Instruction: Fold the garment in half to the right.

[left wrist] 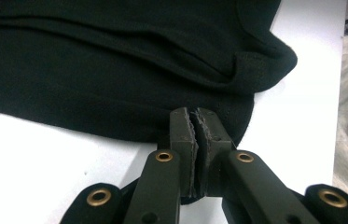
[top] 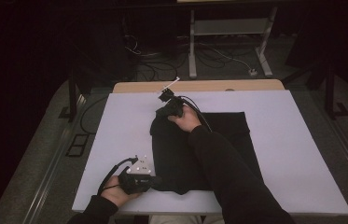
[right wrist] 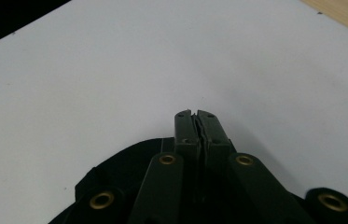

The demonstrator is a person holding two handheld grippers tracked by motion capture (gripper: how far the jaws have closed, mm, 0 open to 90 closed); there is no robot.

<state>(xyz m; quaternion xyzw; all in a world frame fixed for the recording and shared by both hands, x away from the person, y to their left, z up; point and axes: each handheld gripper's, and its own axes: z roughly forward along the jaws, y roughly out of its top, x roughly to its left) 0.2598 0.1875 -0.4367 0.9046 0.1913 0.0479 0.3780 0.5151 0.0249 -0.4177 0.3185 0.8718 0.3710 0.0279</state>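
A black garment (top: 195, 154) lies on a white sheet (top: 115, 140) that covers the table (top: 199, 86), whose light wooden edge shows along the far side. The cloth is spread flat across the middle of the sheet, its right part lying as a square dark panel and its left part running from the far middle down to the near edge. The left gripper (top: 155, 182), held in the person's left hand (top: 115, 189) at the near left corner of the garment, has its jaws pressed together on the cloth: in the left gripper view the left gripper (left wrist: 195, 122) pinches the hem just beside a thick folded corner (left wrist: 265, 65), and fabric shows between the pads. The right gripper (top: 166, 111), held in the right hand (top: 188, 119) with its dark sleeve (top: 232, 172) stretched across the garment, sits at the far left corner of the cloth. In the right gripper view the right gripper (right wrist: 195, 122) has its jaws brought together, with black fabric (right wrist: 129, 163) bunched under and around their base and the bare white sheet beyond the tips; a thin fold of cloth seems caught between the pads. On the floor beyond the table stand a metal frame (top: 230, 37) and loose cables (top: 157, 65).
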